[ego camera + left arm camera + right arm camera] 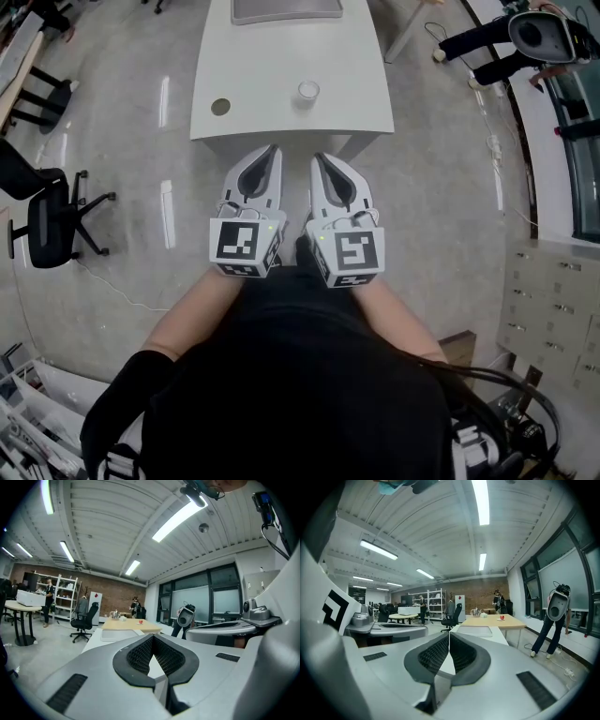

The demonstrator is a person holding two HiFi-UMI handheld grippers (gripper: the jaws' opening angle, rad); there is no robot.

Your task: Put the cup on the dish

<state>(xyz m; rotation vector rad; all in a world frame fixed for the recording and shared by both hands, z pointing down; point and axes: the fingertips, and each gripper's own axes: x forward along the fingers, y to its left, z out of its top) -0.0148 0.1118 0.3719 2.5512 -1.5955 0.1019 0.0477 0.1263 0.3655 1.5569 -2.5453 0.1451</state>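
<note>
In the head view a small clear cup [307, 91] stands on a white table [272, 117], near its middle right. A small round brownish dish [220, 107] lies to the cup's left, near the table's front left corner. My left gripper [273, 150] and right gripper [318, 157] are held side by side just short of the table's front edge and point at it. Both are shut with nothing between the fingers. In the left gripper view the left gripper [153, 637] has its pad tips meeting, and so does the right gripper [449, 633] in its own view. Neither gripper view shows the cup or the dish.
A grey flat tray [286, 9] lies at the table's far end. Black office chairs [52, 225] stand on the floor at the left. A grey drawer cabinet [553, 291] is at the right, and a camera-like device [539, 33] at the top right. A wooden table [497, 619] stands farther back.
</note>
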